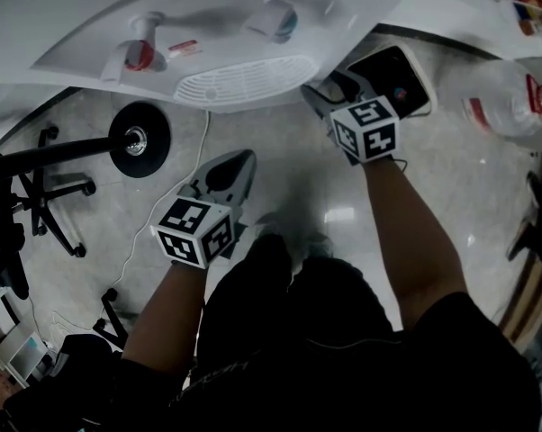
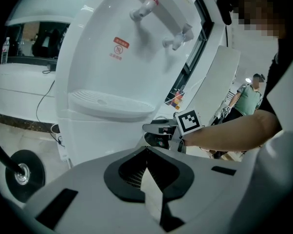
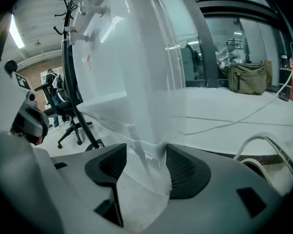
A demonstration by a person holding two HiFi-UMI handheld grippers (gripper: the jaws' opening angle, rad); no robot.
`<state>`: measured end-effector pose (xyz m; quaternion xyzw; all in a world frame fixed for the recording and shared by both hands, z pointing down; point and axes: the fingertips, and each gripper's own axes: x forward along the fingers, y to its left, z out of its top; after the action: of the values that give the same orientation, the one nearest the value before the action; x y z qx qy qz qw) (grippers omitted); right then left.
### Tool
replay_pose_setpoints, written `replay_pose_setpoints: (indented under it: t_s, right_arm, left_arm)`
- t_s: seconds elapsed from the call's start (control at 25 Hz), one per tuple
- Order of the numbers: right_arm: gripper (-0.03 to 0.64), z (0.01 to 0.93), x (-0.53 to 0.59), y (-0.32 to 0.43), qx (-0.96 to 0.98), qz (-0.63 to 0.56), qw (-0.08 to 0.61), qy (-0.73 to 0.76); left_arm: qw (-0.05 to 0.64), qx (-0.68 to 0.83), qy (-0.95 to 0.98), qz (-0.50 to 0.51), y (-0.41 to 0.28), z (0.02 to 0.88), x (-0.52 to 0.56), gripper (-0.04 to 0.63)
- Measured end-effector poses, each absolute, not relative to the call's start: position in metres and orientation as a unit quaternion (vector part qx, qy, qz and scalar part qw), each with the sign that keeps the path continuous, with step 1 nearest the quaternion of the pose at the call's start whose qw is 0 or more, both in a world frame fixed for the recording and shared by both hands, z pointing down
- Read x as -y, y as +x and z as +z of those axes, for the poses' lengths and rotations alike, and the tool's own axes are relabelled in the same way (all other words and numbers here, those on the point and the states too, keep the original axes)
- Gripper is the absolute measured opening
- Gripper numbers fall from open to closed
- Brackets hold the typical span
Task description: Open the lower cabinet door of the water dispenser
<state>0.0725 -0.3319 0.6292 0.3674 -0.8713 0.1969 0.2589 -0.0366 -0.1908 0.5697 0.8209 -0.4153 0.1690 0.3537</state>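
Observation:
The white water dispenser (image 1: 244, 16) stands in front of me, with a red tap (image 1: 140, 54), a blue tap (image 1: 277, 21) and a drip tray (image 1: 244, 84). Its lower cabinet front (image 2: 100, 140) shows under the tray in the left gripper view. My right gripper (image 3: 145, 165) is at the cabinet's right corner, jaws wide open. The white corner edge (image 3: 142, 130) stands between its pads (image 3: 185, 167). In the head view this gripper (image 1: 327, 93) reaches under the tray's right end. My left gripper (image 2: 147, 152) is shut on nothing and hangs short of the cabinet (image 1: 233, 165).
A coat stand's black round base (image 1: 140, 139) and an office chair (image 1: 50, 196) stand on the floor to the left, with a white cable (image 1: 176, 201) trailing between. A black-screened device (image 1: 399, 79) and a plastic bottle (image 1: 505, 102) lie at the right.

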Motion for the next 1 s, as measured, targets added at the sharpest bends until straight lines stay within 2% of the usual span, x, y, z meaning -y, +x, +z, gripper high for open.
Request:
replay_pose_setpoints:
  t_s: [0.12,1.0]
  right_arm:
    - [0.242,0.6299,0.3325,0.0738,0.868,0.195,0.260,0.376]
    - [0.209,0.6294,0.3282,0.0752,0.860,0.194,0.270,0.386]
  left_arm:
    - [0.354,0.420,0.819,0.168,-0.0400,0.5705,0.1922,0.000]
    - [0.370,0.424,0.811,0.160,-0.0469,0.5720,0.1874,0.000]
